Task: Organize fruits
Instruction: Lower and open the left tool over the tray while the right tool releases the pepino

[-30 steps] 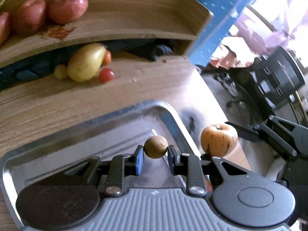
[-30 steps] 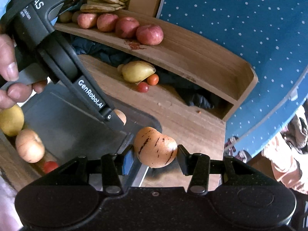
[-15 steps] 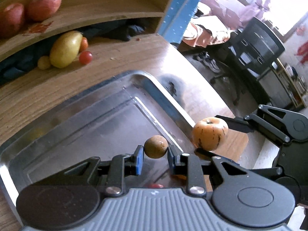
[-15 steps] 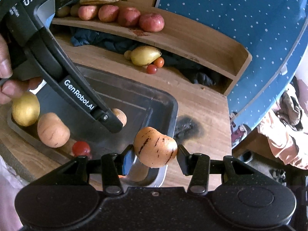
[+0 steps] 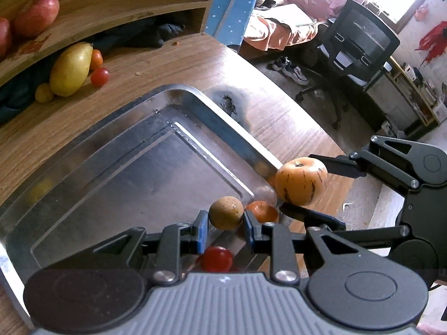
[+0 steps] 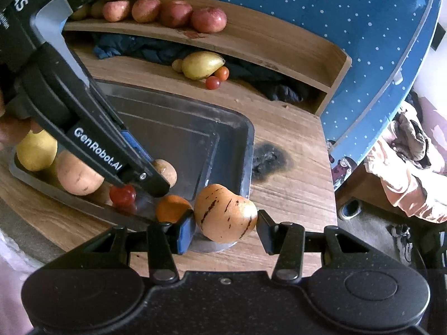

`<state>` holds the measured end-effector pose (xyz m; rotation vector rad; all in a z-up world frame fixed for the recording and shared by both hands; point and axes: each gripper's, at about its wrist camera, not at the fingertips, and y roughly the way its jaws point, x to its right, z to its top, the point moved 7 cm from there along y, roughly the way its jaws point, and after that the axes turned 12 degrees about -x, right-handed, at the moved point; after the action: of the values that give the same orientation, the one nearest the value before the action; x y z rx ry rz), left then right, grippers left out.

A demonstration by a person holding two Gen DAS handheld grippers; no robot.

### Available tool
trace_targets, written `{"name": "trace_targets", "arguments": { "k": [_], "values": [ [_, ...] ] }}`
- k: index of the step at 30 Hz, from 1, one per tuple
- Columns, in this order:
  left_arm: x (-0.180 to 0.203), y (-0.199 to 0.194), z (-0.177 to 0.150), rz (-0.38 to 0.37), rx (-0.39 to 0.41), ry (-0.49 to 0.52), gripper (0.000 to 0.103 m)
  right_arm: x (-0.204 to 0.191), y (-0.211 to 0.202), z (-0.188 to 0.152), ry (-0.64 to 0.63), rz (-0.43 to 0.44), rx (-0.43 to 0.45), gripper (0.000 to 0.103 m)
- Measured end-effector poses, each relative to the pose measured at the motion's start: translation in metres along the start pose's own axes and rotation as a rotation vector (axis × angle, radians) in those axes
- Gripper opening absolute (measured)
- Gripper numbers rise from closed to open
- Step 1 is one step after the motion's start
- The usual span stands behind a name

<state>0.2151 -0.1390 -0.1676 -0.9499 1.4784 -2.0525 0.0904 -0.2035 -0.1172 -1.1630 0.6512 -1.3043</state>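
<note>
From the right wrist view, going left to right along the near edge of the metal tray: a yellow fruit sits at the far left corner, a tan oblong fruit just beside it, then a cherry tomato, then a small orange fruit at the tray's near right corner. Over that same stretch the left gripper hangs with its fingers clenched on a small brown round fruit, which in the left wrist view sits at twelve o'clock from the fingers, with the tomato directly under them at six o'clock and the orange fruit touching or nearly touching at about three o'clock. Further right, the right gripper has its fingers grasping a striped orange fruit, whose long axis runs across the gap from one pad to the other, narrower end toward ten o'clock. This fruit hangs over the tray's right corner and rim, partly over bare bench, so the tray floor lies toward ten or eleven o'clock from it. My judgement is that the coming move turns on this: the left gripper is already above the tray interior and nearer a free spot, while the right must shift inward toward ten o'clock before letting go, or the striped fruit may land on the rim and roll off toward the bench.
</note>
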Motion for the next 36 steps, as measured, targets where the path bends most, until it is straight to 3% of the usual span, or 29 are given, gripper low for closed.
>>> {"name": "trace_targets", "arguments": {
  "k": [20, 36],
  "values": [
    [0.002, 0.006, -0.01, 0.045, -0.026, -0.027, 0.03, -0.001, 0.006, 0.001, -0.053, -0.01, 0.002, 0.05],
    [0.003, 0.009, -0.012, 0.093, -0.002, -0.195, 0.031, 0.009, 0.015, 0.008, -0.232, 0.081, 0.036, 0.05]
  ]
}}
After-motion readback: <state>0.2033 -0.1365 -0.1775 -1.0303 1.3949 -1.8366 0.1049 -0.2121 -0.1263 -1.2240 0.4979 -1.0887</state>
